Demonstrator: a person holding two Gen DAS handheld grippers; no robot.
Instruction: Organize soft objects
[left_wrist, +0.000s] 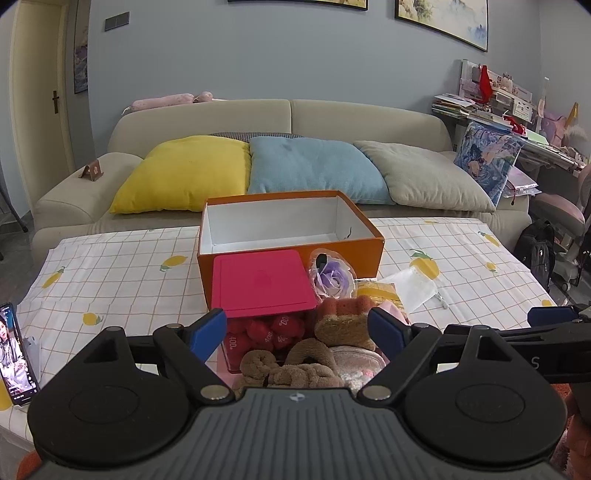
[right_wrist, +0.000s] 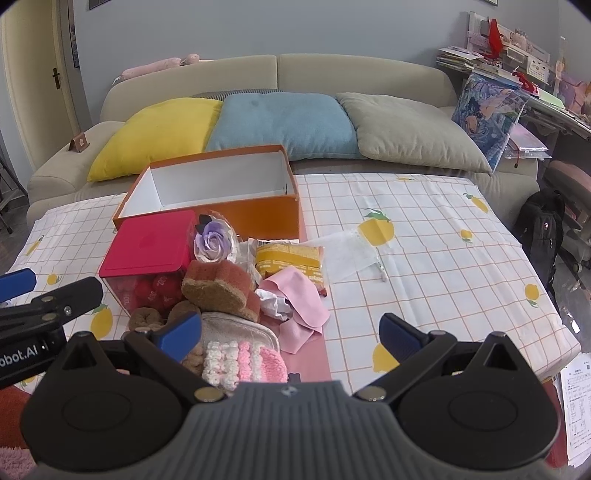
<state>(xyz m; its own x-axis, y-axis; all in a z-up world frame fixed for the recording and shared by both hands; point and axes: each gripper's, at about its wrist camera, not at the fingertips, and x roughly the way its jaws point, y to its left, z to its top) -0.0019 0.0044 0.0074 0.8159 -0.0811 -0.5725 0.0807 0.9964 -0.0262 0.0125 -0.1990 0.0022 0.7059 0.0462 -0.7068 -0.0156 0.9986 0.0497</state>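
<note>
Two hand-held grippers hover low over the near edge of a lemon-print surface (right_wrist: 424, 229), both levelled toward a heap of soft objects. The left hand-held gripper (left_wrist: 297, 330) has its blue fingers spread wide with nothing between them, framing a brown knotted plush (left_wrist: 291, 363) and a rust-and-tan sponge (left_wrist: 345, 317) just ahead. The right hand-held gripper (right_wrist: 290, 332) is likewise wide open and empty, its left finger over a pink-and-white knitted piece (right_wrist: 243, 360) at the heap's near end. The pile sits in front of an open orange box (right_wrist: 221, 192), white inside, with a red-lidded clear tub (right_wrist: 147, 243) touching its front wall; the red items inside carry print that appears to read "400", though the curve blurs it. Beside the tub lie a wrapped purple rose (right_wrist: 214, 240), a yellow packet (right_wrist: 288, 258), a pink cloth (right_wrist: 299, 295) and a white mesh pouch (right_wrist: 351, 251). To the right of the heap the cloth-covered surface lies open up to its far and right edges. A phone (left_wrist: 14, 354) stands at the left edge. The left tool's arm, seen from the right wrist view, shows lettering "obot.AI". Behind, a beige sofa (left_wrist: 369, 118) holds yellow, blue and grey cushions.
</note>
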